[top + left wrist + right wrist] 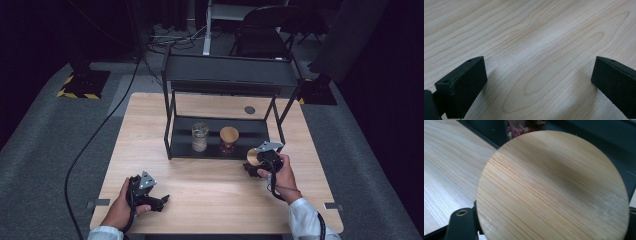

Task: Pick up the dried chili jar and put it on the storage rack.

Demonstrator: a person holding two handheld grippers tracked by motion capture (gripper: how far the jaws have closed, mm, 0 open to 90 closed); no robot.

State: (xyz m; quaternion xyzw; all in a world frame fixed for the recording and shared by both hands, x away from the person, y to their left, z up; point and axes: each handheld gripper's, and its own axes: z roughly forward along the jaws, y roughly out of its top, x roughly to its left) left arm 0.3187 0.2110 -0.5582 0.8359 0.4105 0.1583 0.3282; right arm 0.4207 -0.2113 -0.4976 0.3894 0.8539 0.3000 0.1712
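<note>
Two tongs: the right tongs [256, 161], clamped on a round wooden lid [552, 186] at the desk's [210, 185] four o'clock, seemingly head for the lidless jar [200, 136]; left tongs [161, 200] rest apart.

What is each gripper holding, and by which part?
Right gripper: round wooden lid, clamped at its edge. Left gripper: nothing, jaws open over the table.

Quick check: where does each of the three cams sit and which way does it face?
High view: overhead, looking forward and down on table, rack, both hands.
Left gripper view: on left hand-held gripper, jaws apart, facing bare tabletop.
Right gripper view: on right hand-held gripper, facing its wooden lid.
Shared: lid, high and right views.
</note>
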